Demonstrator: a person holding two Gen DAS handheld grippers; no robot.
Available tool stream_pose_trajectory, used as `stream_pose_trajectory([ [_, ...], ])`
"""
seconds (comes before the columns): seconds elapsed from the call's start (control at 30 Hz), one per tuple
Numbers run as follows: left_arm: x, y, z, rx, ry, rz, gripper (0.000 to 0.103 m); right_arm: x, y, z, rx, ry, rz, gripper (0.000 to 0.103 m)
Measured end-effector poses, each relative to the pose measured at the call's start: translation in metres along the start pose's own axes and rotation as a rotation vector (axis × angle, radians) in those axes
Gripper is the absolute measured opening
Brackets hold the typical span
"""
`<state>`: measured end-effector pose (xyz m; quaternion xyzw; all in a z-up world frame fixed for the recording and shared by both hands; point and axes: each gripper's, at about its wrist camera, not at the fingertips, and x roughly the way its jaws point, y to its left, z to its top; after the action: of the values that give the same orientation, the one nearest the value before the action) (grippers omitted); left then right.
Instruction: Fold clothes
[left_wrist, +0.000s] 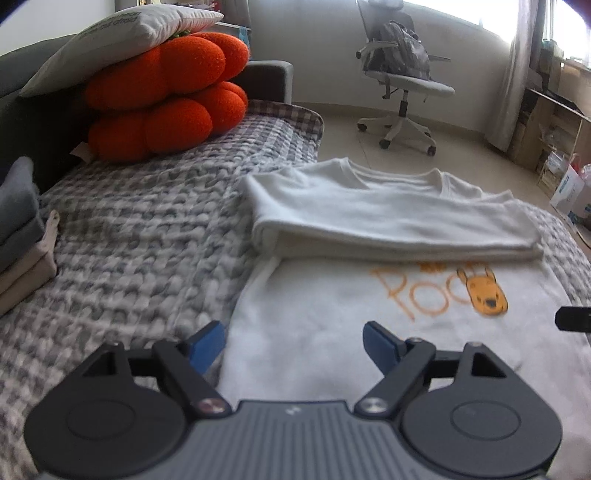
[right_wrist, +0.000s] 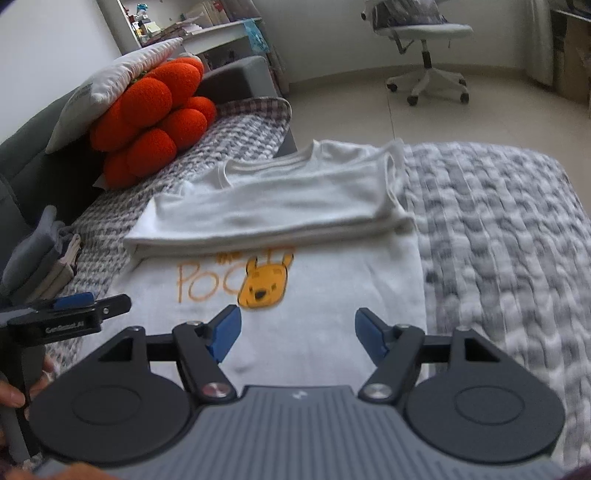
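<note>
My left tool and right tool both gape wide, gripping nothing. The white bear-print T-shirt lies mid-frame on the checked bedspread, top half folded over.

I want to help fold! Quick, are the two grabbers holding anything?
Left gripper: open, holding nothing, above the white T-shirt.
Right gripper: open, holding nothing.

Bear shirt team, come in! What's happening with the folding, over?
Left gripper open, empty. Right gripper open, empty. White bear shirt on the checked blanket, top part folded down. Nothing in the way.
</note>
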<state>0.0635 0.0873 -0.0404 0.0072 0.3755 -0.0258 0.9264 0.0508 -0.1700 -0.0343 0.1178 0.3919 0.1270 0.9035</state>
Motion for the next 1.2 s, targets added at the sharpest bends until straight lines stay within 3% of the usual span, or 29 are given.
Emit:
stream_pose_trajectory([
  [0.5, -0.022, 0.005, -0.035, 0.061, 0.048, -0.049, 0.084, -0.019, -0.013, -0.034, 0.048, 0.045, -0.024, 0.075],
  [0.8, -0.037, 0.018, -0.048, 0.069, 0.087, -0.098, 0.084, -0.037, -0.033, -0.043, 0.116, 0.062, 0.013, 0.075],
  [1.03, -0.045, 0.038, -0.052, 0.011, 0.142, -0.173, 0.086, -0.052, -0.052, -0.055, 0.169, 0.089, 0.022, 0.077],
  [1.2, -0.046, 0.046, -0.057, 0.015, 0.192, -0.208, 0.093, -0.067, -0.071, -0.065, 0.24, 0.093, 0.093, 0.077],
])
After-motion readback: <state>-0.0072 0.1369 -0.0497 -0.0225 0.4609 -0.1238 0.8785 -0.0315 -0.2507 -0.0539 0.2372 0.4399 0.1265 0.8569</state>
